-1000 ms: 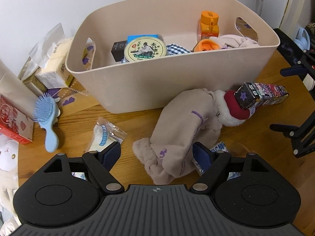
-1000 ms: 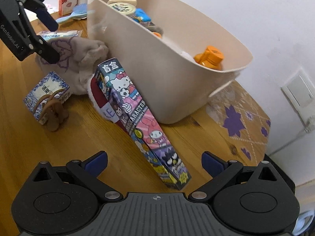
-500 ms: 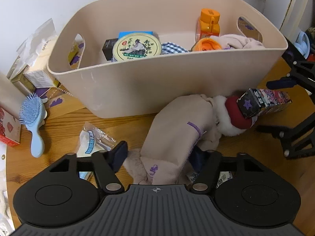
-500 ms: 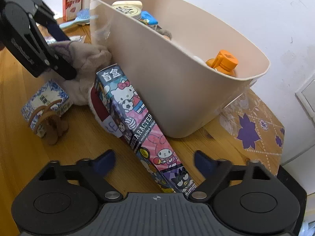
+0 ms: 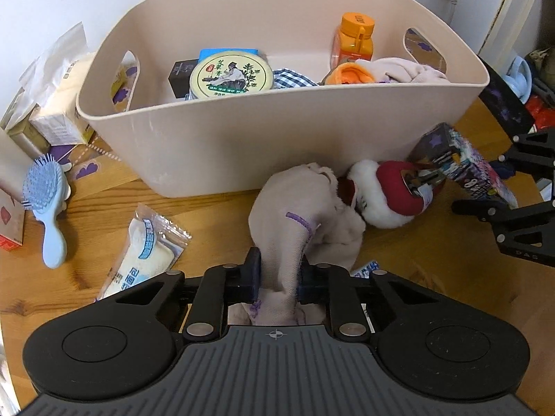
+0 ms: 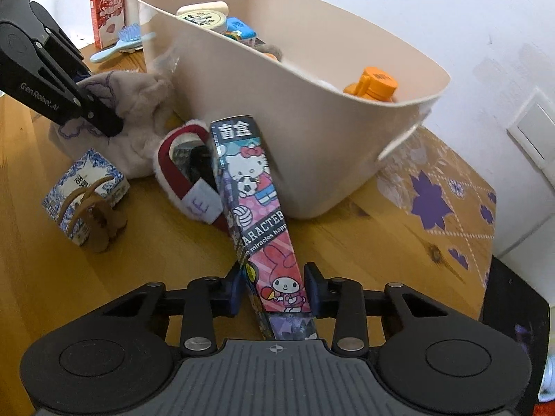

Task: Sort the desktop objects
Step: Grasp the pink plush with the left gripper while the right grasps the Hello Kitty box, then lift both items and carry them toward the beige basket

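We read "GenRobot.AI" on the left gripper arm, and "盲盒" with a partly hidden "ARACTER" and "miracles happ" on the cartoon box. The round tin lid's Chinese print is perhaps "艾草膏".

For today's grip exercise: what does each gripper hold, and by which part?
Left gripper: the beige cloth, pinched at its near end. Right gripper: the cartoon box, clamped across its near, lower end.
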The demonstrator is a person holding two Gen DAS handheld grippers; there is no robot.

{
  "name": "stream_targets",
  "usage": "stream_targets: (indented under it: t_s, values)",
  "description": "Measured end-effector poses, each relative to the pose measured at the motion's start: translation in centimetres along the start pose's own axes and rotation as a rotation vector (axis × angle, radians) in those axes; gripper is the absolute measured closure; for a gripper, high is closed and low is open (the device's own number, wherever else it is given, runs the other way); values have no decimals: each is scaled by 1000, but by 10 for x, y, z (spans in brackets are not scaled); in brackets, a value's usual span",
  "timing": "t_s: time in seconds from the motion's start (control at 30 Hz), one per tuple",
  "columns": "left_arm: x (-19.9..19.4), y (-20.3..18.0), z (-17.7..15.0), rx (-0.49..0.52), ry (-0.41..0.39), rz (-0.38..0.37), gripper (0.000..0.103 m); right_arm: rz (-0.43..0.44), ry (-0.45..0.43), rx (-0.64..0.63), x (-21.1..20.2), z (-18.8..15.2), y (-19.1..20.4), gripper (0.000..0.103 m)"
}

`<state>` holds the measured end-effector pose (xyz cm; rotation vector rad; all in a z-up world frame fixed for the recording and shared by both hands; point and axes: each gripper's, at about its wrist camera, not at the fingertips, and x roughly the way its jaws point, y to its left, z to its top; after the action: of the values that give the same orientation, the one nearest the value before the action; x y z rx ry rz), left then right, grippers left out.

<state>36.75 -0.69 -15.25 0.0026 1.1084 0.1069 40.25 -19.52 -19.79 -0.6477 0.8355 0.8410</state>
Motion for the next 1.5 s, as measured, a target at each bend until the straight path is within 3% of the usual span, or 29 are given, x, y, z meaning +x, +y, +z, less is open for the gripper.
stream_targets:
  t_s: [0.2,0.93,1.5]
  values:
    - [-7,0,-8,-4,2,-4,88,-15,12,23,-13,-12,5,80]
    - [-58,20,-52,-27,-48,-33,91,-75,-20,84,-72,-37,44,80]
    - [-100,49,-75,-83,-109,-65,91,-156,-78,87,-116,-27,63,80]
